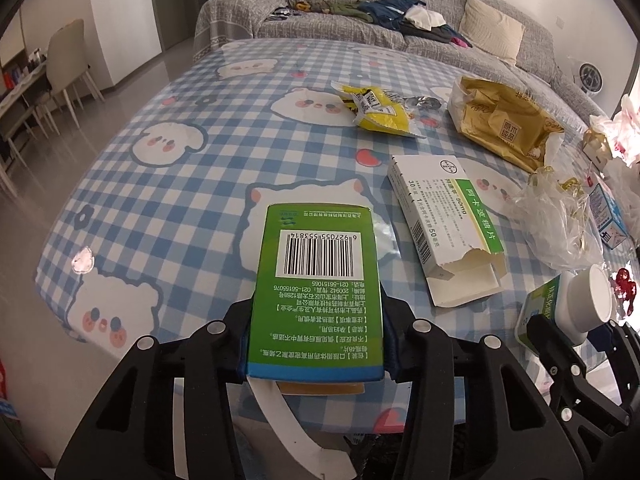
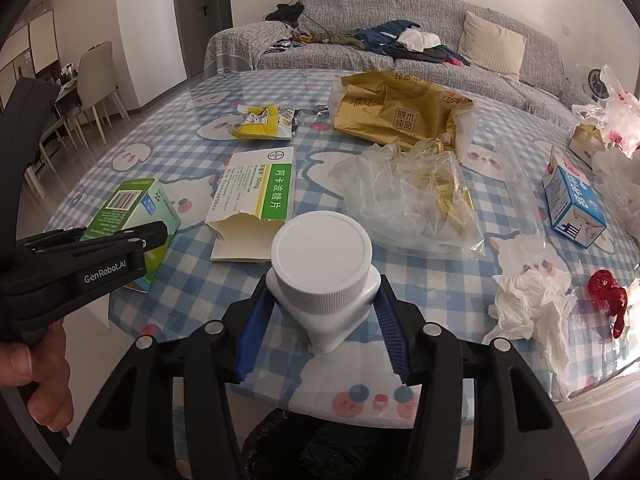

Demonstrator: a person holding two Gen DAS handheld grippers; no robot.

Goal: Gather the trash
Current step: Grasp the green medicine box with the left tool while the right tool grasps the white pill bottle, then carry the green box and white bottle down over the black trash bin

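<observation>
A green medicine box (image 1: 316, 272) with a barcode stands between the fingers of my left gripper (image 1: 316, 332), whose pads press on both its sides near the table's front edge. My right gripper (image 2: 324, 312) is shut on a white bottle (image 2: 322, 252) with a ribbed screw cap, its blue pads (image 2: 256, 320) against the bottle's shoulders. The right wrist view shows the left gripper (image 2: 148, 240) on the green box (image 2: 132, 208) at the left. In the left wrist view, the right gripper (image 1: 560, 320) and bottle (image 1: 588, 300) are at the right edge.
On the checked tablecloth (image 1: 180, 200) lie an opened white-and-green carton (image 2: 256, 196), a yellow snack wrapper (image 2: 264, 122), a gold tissue pack (image 2: 400, 112), a clear plastic bag (image 2: 416, 200), a blue milk carton (image 2: 574, 208), crumpled tissue (image 2: 528, 304) and a red smear (image 2: 608, 288). A black bag (image 2: 320, 448) sits below the table edge.
</observation>
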